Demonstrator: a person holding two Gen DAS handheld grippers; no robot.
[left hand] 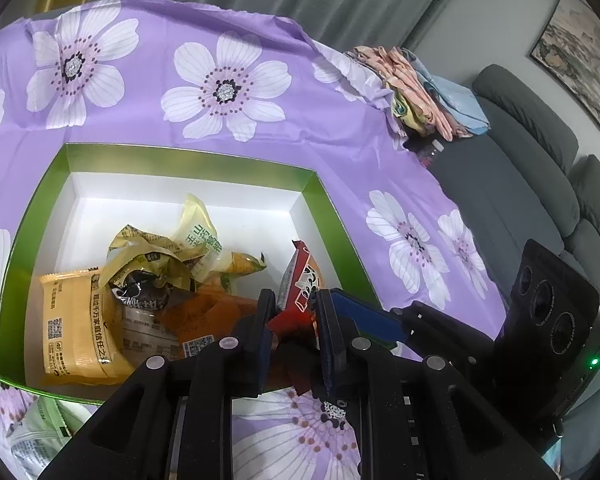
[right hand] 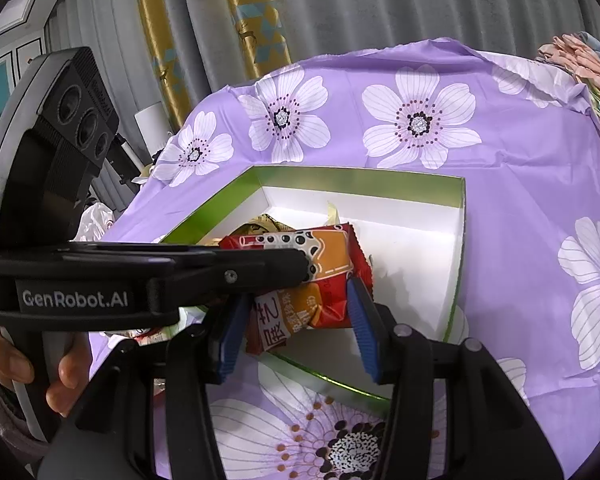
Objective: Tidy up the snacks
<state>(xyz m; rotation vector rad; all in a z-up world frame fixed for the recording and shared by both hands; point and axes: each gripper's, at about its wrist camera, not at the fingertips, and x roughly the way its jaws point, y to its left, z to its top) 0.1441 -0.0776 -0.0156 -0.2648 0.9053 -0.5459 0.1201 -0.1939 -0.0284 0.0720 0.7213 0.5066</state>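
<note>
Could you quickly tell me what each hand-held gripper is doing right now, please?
Left hand-held gripper: shut on a red snack packet over the green box.
Right hand-held gripper: shut on a red-and-orange snack packet above the same box.

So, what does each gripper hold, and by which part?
Left gripper pinches the dotted red packet by one end; right gripper clamps a red-orange packet across its sides.

Left wrist view: close, angled down into green box [left hand: 36, 208]. Right wrist view: close, angled down from the opposite side. Shared: green box [right hand: 360, 180], red snack packet [left hand: 300, 280] [right hand: 320, 256], floral cloth [left hand: 220, 40] [right hand: 520, 168].
</note>
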